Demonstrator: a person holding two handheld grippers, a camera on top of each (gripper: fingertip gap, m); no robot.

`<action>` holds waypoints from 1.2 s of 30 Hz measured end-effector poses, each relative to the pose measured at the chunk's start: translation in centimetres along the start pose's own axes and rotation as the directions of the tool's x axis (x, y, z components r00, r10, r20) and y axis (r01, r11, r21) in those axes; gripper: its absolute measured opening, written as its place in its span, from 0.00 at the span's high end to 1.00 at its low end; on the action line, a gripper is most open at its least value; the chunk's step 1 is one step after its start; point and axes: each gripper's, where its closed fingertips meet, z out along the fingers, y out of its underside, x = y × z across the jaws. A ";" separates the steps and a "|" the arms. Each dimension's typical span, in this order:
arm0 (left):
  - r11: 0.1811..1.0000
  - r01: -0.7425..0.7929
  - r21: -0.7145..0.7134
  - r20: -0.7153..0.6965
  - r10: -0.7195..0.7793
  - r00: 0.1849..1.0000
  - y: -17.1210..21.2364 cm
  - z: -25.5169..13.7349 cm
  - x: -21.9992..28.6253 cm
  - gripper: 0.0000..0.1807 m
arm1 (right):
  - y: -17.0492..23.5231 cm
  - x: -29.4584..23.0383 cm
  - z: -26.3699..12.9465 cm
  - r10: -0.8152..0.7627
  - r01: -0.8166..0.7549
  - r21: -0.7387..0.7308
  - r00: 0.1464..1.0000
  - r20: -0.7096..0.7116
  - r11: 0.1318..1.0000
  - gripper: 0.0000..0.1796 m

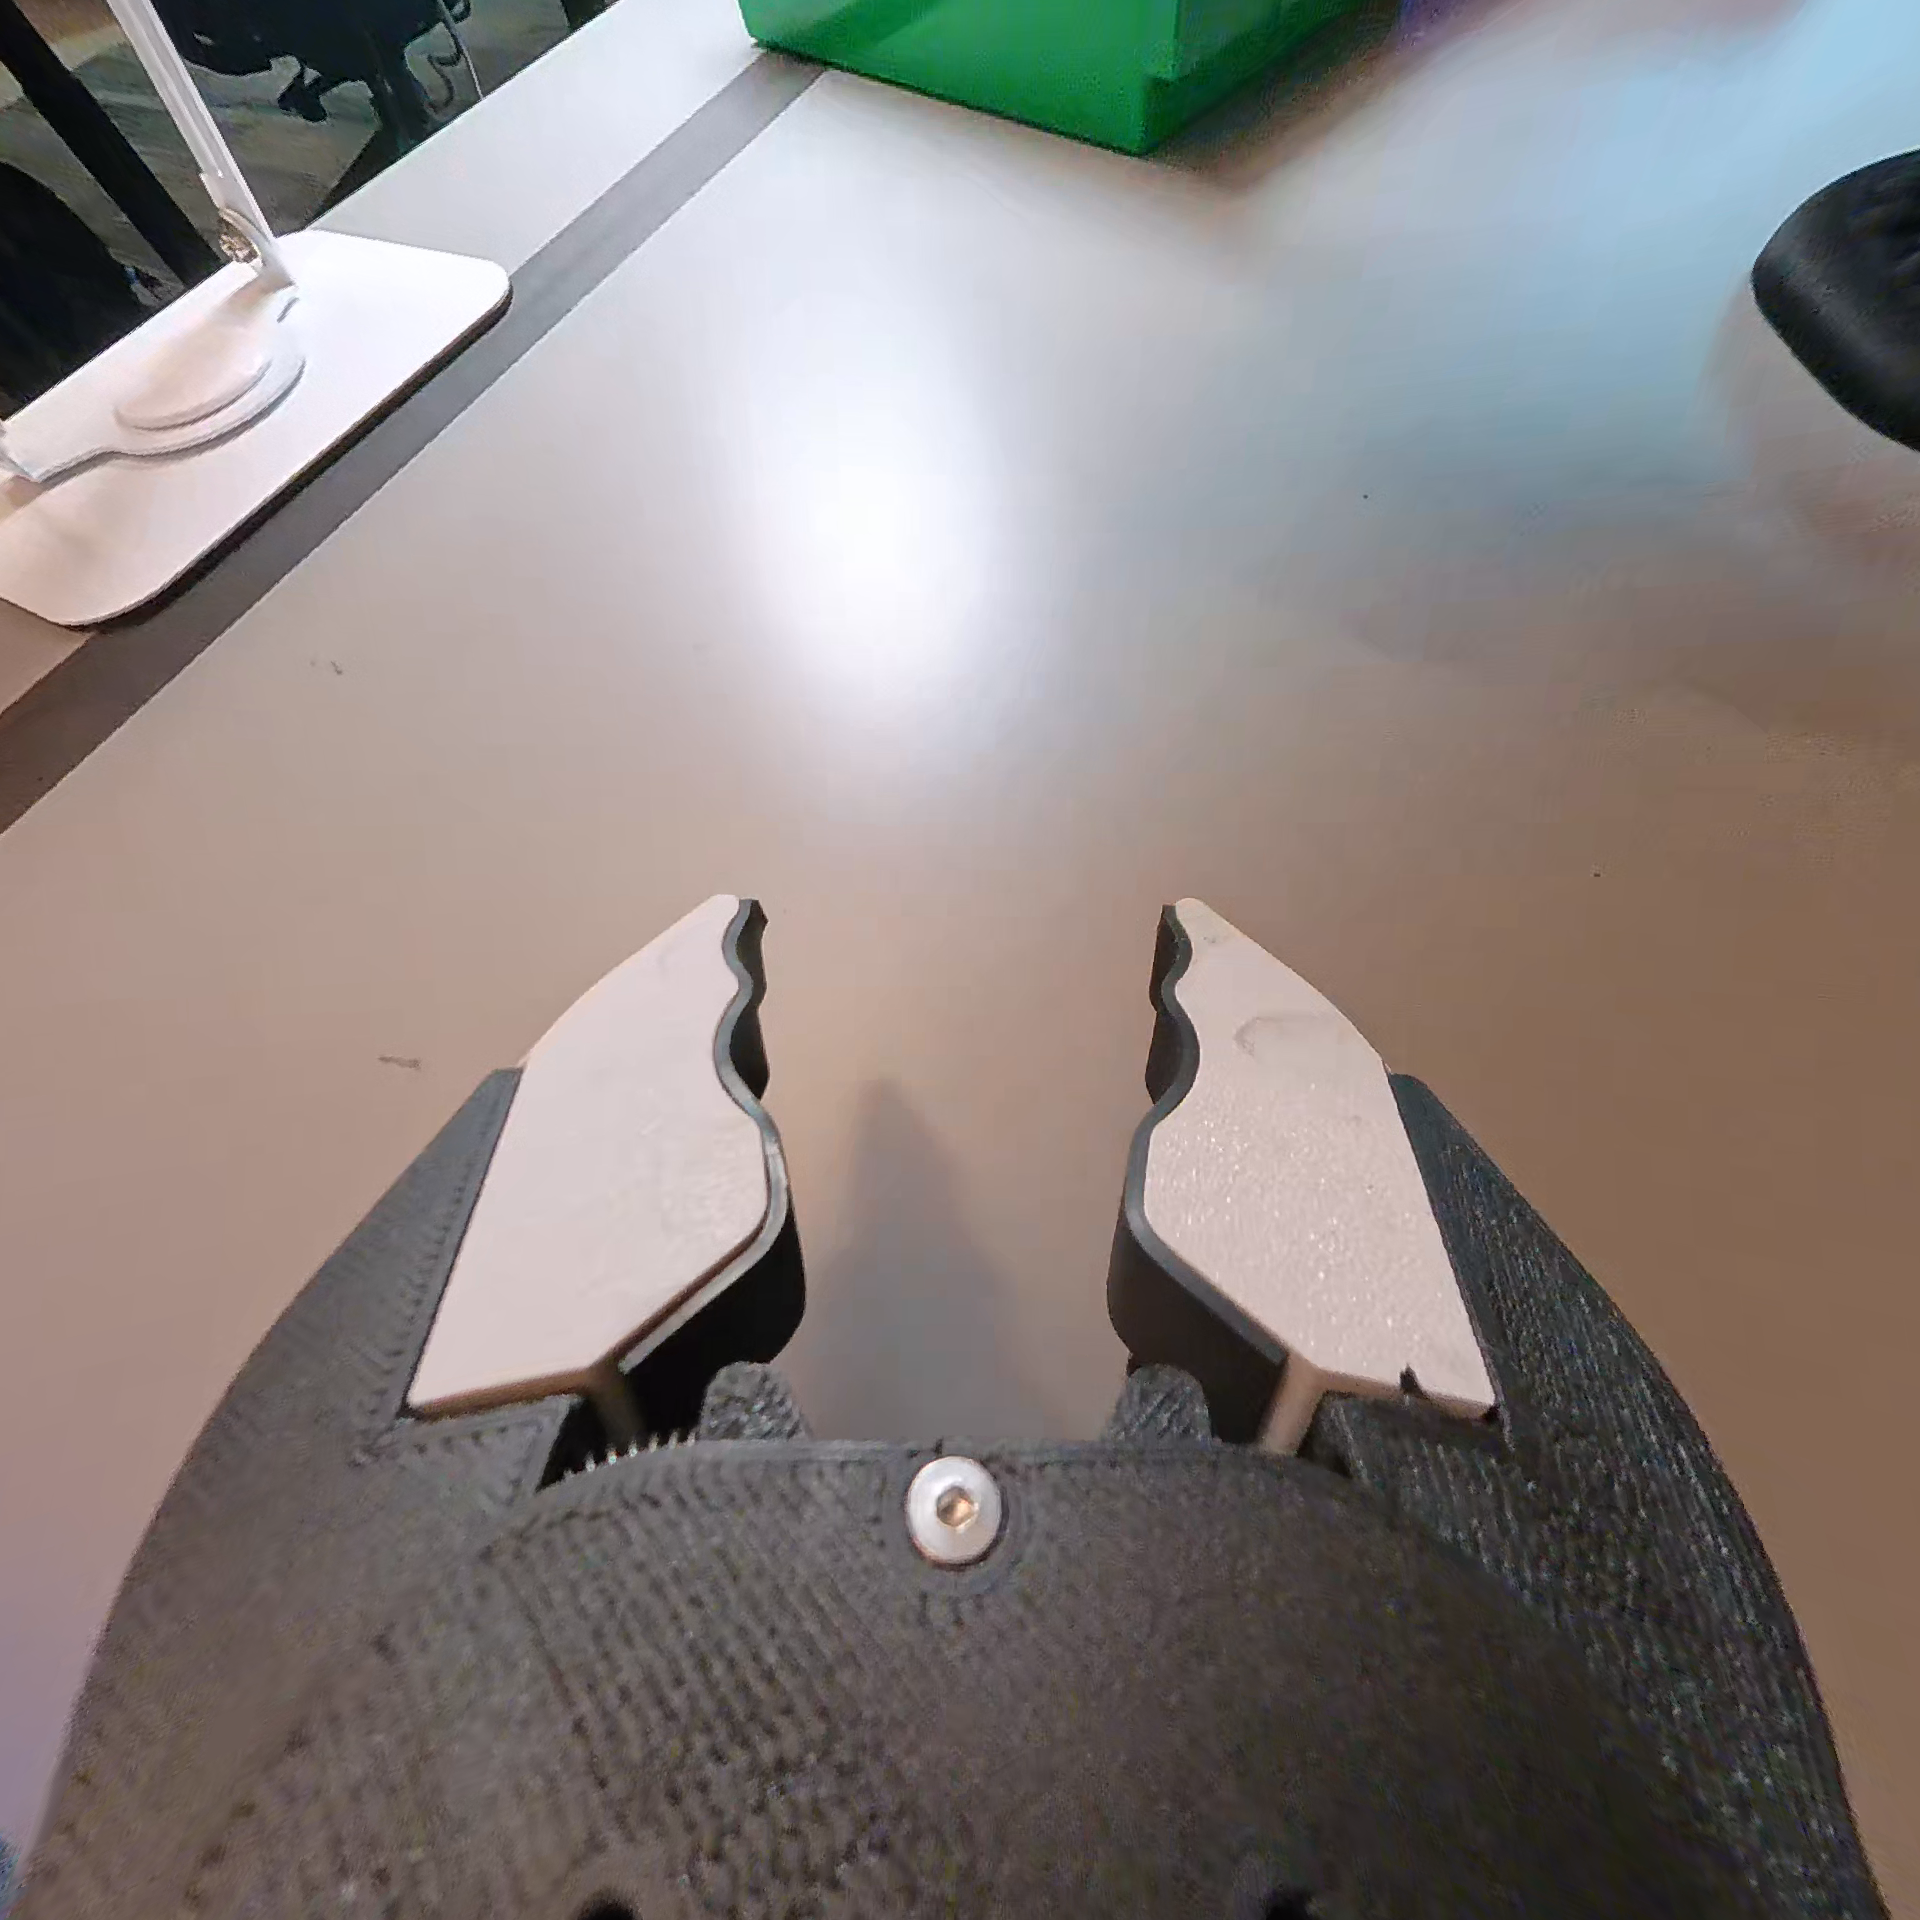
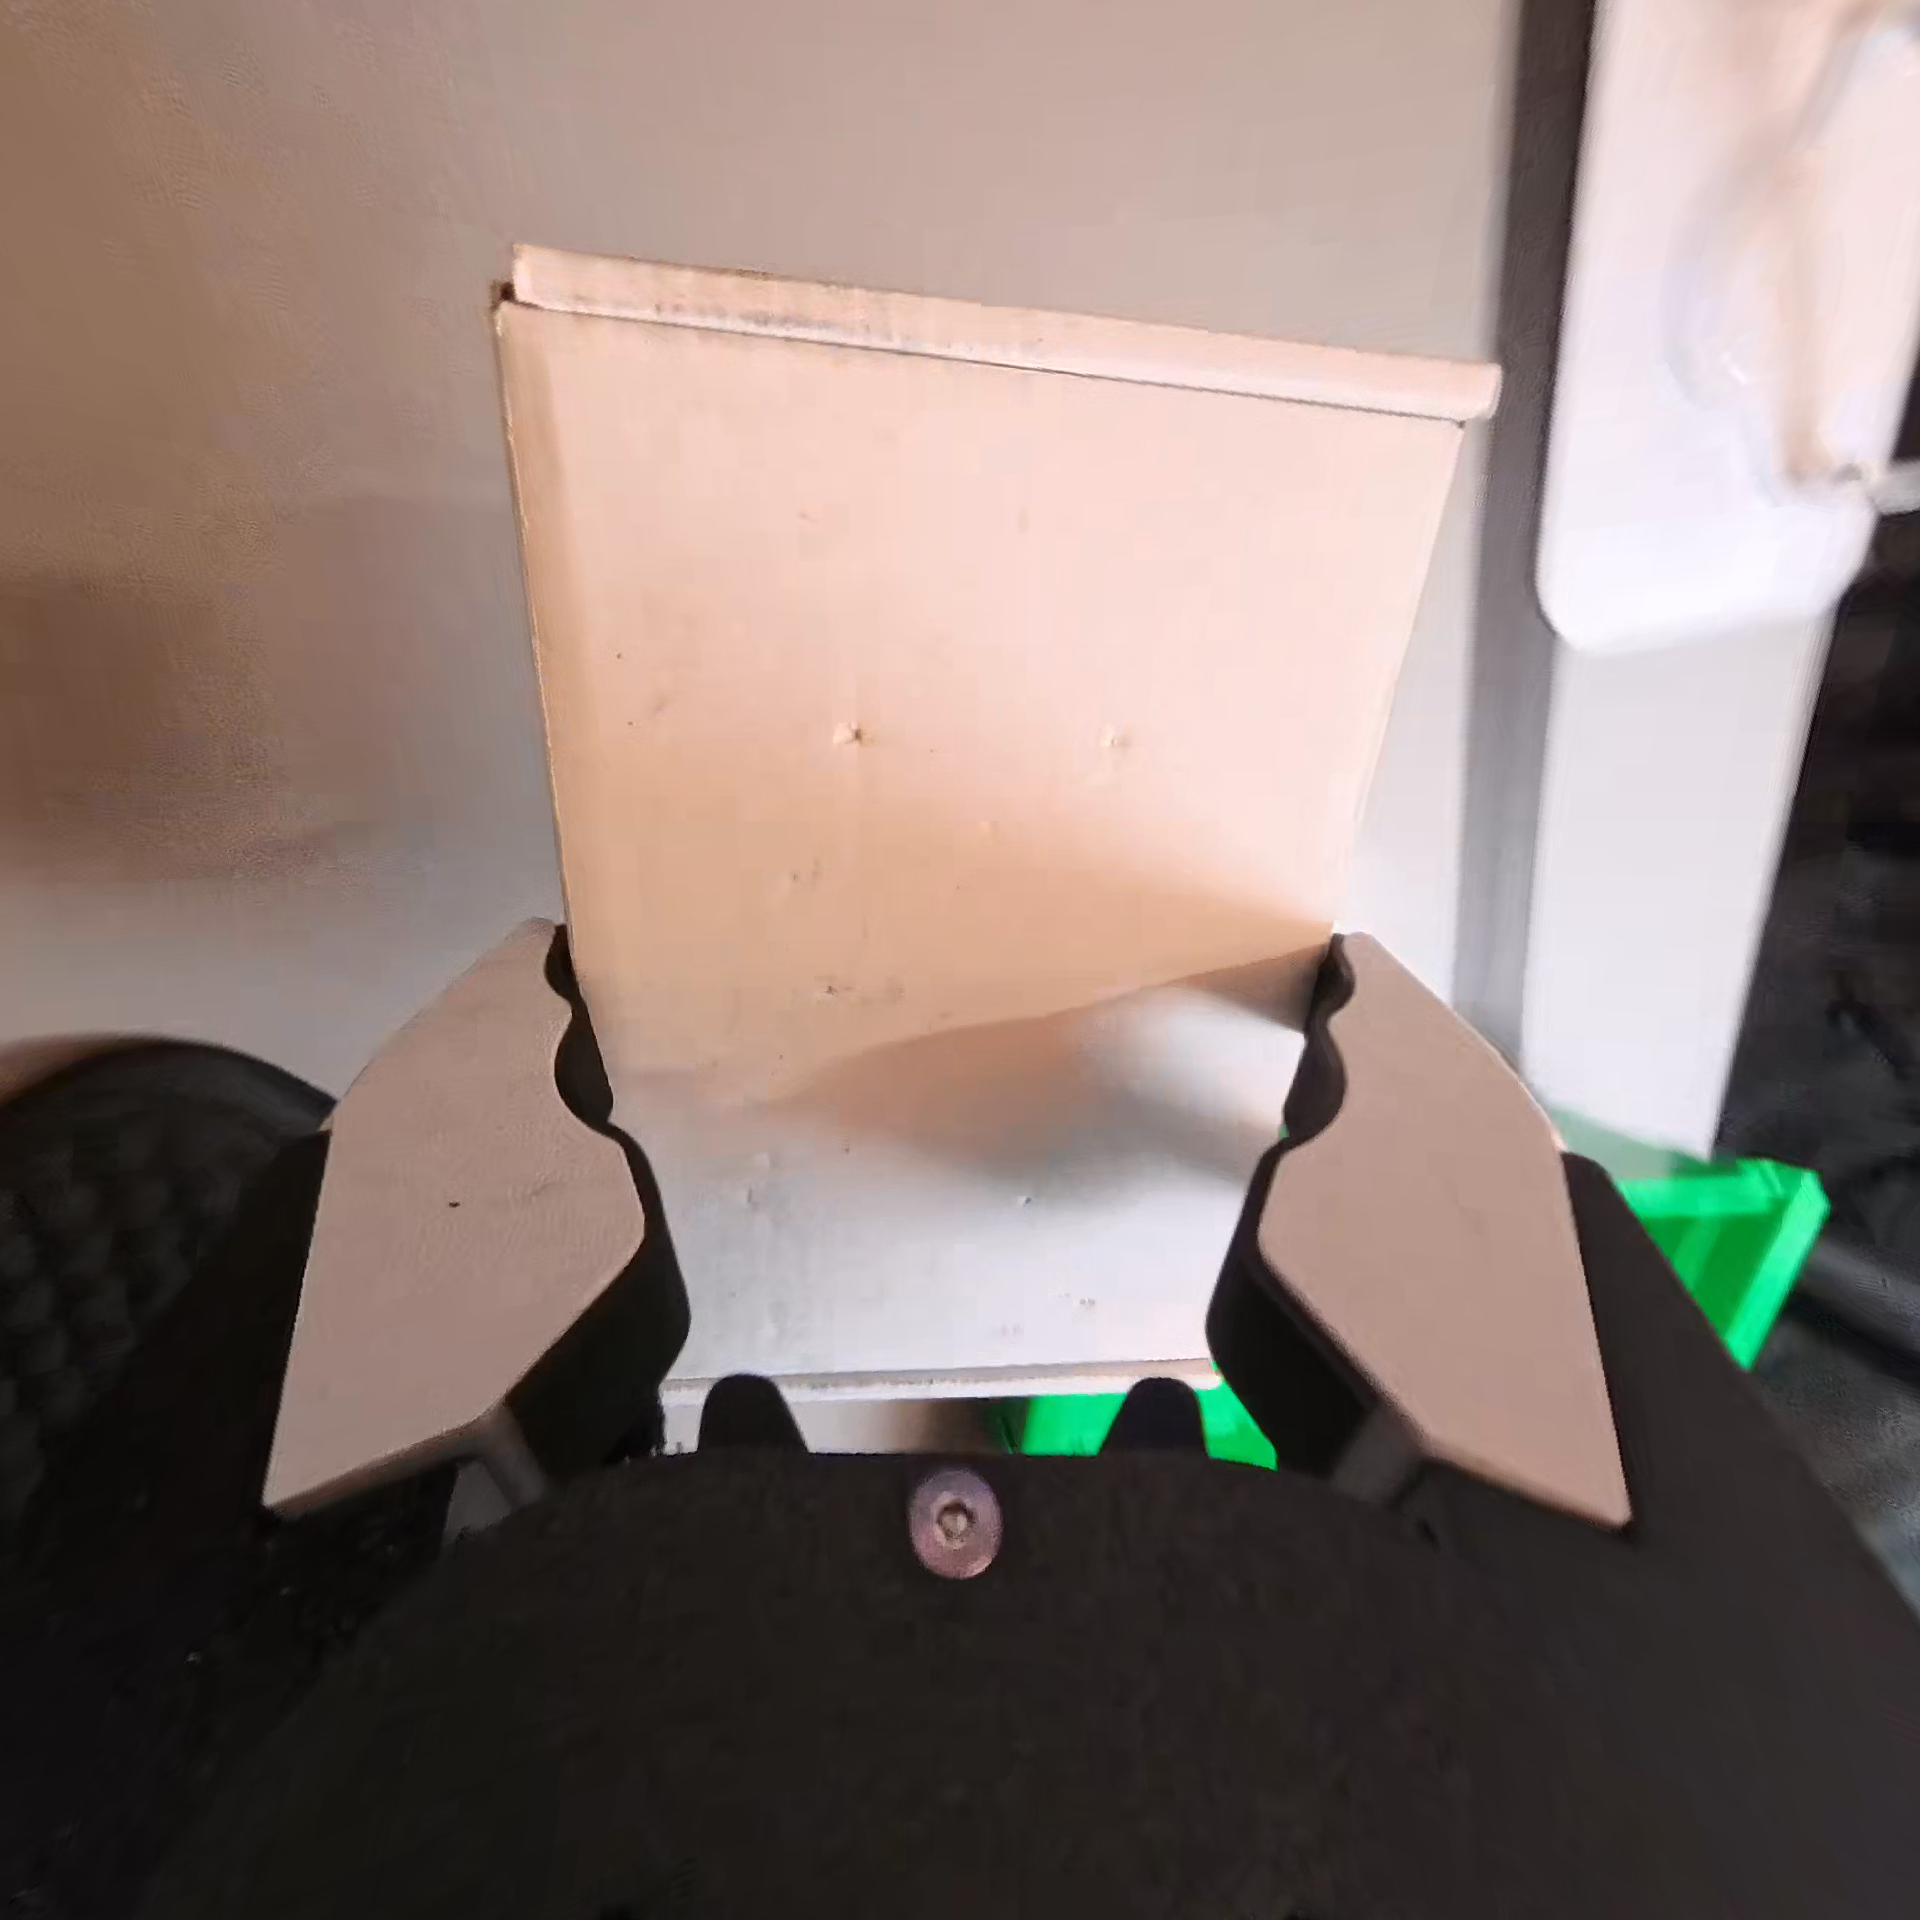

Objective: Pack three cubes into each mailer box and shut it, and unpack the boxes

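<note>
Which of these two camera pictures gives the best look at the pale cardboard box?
The right wrist view: the cardboard mailer box fills its middle, closed, held between the right gripper fingers. The left wrist view shows none of it, only the open left gripper over bare table and a green box beyond.

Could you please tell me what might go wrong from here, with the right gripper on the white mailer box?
1. The right gripper clamps the mailer box by its side edges only; the cardboard might buckle or slip.
2. The left gripper hangs open over bare table, so the box gets no second support.
3. The green bin sits just beneath; swinging the box could strike it.
</note>
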 end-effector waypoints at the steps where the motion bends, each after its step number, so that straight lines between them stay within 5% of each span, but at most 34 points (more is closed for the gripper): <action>1: 1.000 0.000 -0.001 0.002 0.000 1.000 0.0 0.0 0.0 0.61 | 2.0 1.8 -1.3 0.038 -0.039 -0.026 0.998 -0.039 0.999 0.29; 7: 1.000 0.025 0.000 0.011 -0.025 1.000 0.0 0.2 -0.3 0.62 | 15.1 11.8 -5.6 0.226 -0.267 -0.177 0.948 -0.223 0.947 0.29; 13: 0.998 0.052 -0.023 0.021 -0.052 0.998 0.7 0.7 -0.5 0.62 | 23.3 17.7 -2.2 0.306 -0.364 -0.272 0.923 -0.236 0.891 0.28; 23: 0.996 0.085 -0.004 0.109 -0.084 0.991 0.4 0.2 -1.9 0.62 | 27.3 20.9 8.5 0.176 -0.216 -0.374 0.975 -0.139 0.902 0.28; 31: 0.995 0.095 0.016 0.137 -0.096 0.986 0.3 -0.2 -2.5 0.62 | 26.6 24.1 7.0 0.094 -0.201 -0.329 0.945 -0.314 0.923 0.32; 36: 0.997 0.072 0.037 0.129 -0.077 0.989 -0.3 -0.7 -2.1 0.63 | 25.0 22.8 4.4 0.112 -0.216 -0.200 0.895 -0.432 0.956 0.72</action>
